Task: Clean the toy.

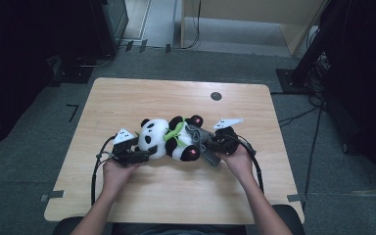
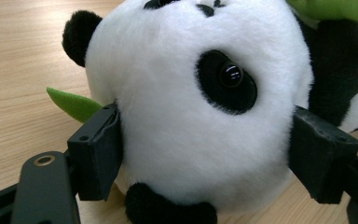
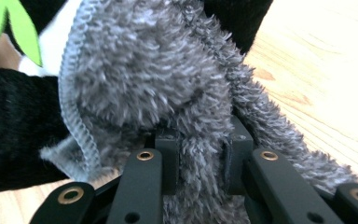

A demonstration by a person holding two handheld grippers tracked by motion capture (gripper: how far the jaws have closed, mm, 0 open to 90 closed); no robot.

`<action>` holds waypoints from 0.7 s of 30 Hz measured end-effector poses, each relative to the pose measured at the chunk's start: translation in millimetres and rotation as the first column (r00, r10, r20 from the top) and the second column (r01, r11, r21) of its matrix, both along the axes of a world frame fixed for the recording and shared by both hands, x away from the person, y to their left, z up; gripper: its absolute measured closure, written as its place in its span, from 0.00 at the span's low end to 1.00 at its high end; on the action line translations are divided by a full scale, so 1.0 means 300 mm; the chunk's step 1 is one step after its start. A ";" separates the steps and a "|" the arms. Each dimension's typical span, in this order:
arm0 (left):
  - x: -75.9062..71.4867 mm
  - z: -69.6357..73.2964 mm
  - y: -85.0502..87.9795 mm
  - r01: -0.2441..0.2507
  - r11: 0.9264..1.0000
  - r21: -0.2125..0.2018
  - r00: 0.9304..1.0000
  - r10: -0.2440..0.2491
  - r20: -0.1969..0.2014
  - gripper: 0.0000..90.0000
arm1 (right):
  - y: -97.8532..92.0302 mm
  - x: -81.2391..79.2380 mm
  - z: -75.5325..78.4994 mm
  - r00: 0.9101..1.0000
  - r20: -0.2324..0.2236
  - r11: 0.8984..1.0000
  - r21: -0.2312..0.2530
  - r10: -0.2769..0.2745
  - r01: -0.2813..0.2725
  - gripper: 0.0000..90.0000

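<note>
At the near edge of the wooden table (image 1: 127, 205) the person's forearms enter, each hand holding a gripper. The left gripper (image 1: 129, 152) is clamped on the head of the panda plush (image 2: 191, 116): in the left gripper view its two jaws press into the white fur on opposite sides of the head, spread wide by the head's bulk. The right gripper (image 1: 214, 145) is closed to a narrow gap on a fold of grey fleece cloth (image 3: 168, 93), pinched between its jaws in the right gripper view. The panda plush lies on its side at the table centre, long axis running left to right across the table, head toward the left gripper and legs toward the right gripper. The grey fleece cloth sits at the leg end, touching the black legs; whether it wraps them or merely lies against them cannot be determined. A green leaf (image 2: 72, 103) projects behind the head. Judgement: any coming move turns on this axis, since the two grips hold opposite ends and pulling apart would act along the body. Beyond the plush, a dark round grommet (image 1: 216, 96) is set in the far tabletop.
</note>
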State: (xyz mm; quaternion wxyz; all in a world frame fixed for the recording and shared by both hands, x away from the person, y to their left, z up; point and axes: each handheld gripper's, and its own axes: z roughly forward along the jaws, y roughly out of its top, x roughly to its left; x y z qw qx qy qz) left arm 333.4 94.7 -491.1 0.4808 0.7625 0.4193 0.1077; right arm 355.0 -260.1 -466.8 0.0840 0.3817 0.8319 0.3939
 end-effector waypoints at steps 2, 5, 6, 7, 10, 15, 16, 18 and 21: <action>-0.001 -0.001 0.000 0.000 1.000 -0.002 1.000 0.000 0.000 0.22 | -0.004 0.002 0.000 1.000 -0.008 1.000 -0.002 -0.005 0.005 0.82; -0.001 -0.002 0.002 0.001 1.000 -0.005 1.000 -0.001 0.002 0.21 | -0.007 -0.006 0.017 1.000 -0.001 1.000 -0.007 0.005 -0.005 0.82; 0.000 -0.003 0.003 0.001 1.000 -0.006 1.000 -0.001 0.001 0.21 | -0.007 -0.009 0.026 1.000 0.005 1.000 -0.006 0.009 -0.009 0.83; 0.000 -0.003 0.003 0.001 1.000 -0.006 1.000 -0.001 0.001 0.21 | -0.007 -0.013 0.035 1.000 0.008 1.000 -0.001 0.012 -0.012 0.83; 0.000 -0.002 0.003 -0.002 1.000 -0.007 1.000 0.002 -0.002 0.21 | -0.003 -0.026 0.071 1.000 0.027 1.000 0.012 0.015 -0.016 0.83; -0.001 -0.002 0.001 -0.004 1.000 -0.009 1.000 0.004 -0.003 0.21 | 0.022 -0.035 0.147 0.996 0.080 0.998 0.059 0.029 -0.034 0.83; -0.001 -0.002 0.001 -0.004 1.000 -0.008 1.000 0.004 -0.003 0.21 | 0.029 -0.033 0.157 0.995 0.090 0.997 0.062 0.035 -0.041 0.83; -0.001 -0.002 0.001 -0.002 1.000 -0.006 1.000 0.002 -0.002 0.21 | 0.053 -0.022 0.182 0.994 0.104 0.997 0.064 0.040 -0.047 0.83; -0.002 -0.001 0.001 -0.006 1.000 -0.008 1.000 0.006 -0.004 0.21 | 0.087 0.006 0.204 0.993 0.106 0.996 0.066 0.046 -0.053 0.83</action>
